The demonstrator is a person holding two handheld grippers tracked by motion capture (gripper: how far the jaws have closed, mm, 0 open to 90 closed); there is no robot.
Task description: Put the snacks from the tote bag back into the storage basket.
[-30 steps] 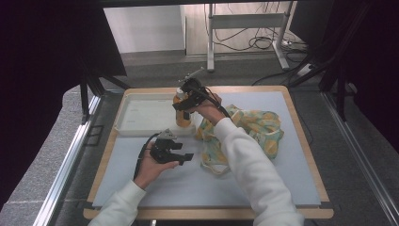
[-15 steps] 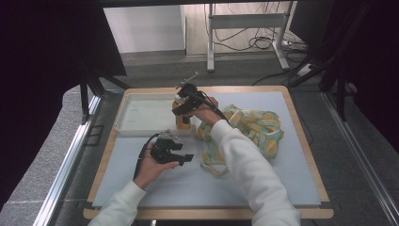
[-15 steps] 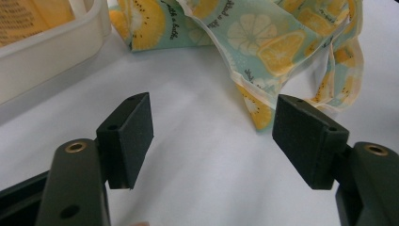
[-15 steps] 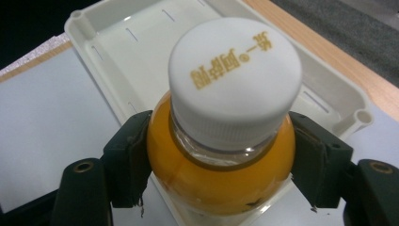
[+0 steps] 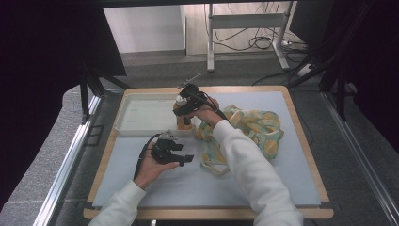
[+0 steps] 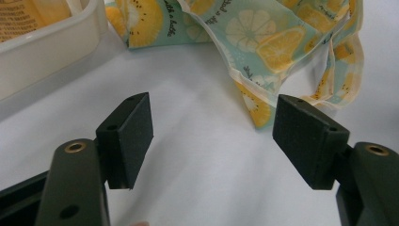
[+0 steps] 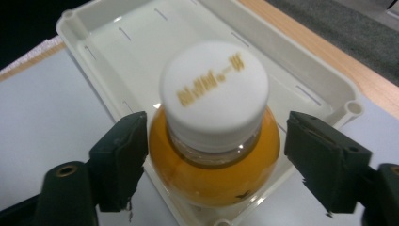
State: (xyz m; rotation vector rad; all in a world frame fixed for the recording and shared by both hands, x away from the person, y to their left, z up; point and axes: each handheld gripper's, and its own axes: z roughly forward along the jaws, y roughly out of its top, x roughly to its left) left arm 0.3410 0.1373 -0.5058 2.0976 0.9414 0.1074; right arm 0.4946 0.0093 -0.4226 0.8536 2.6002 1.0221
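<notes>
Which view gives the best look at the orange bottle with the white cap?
The right gripper view: the bottle sits large between the right gripper's open jaws, cap and orange contents clear. The high view shows it small, partly behind that gripper. The left gripper view catches a label corner in the tray.

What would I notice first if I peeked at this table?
Probably the orange bottle with its white cap, standing in the near corner of the white tray. The right hand-held gripper has it between its jaws, which have just been opening, with a gap showing on the right side. Beside the tray lies a crumpled cloth bag printed with lemon and kiwi slices.
</notes>
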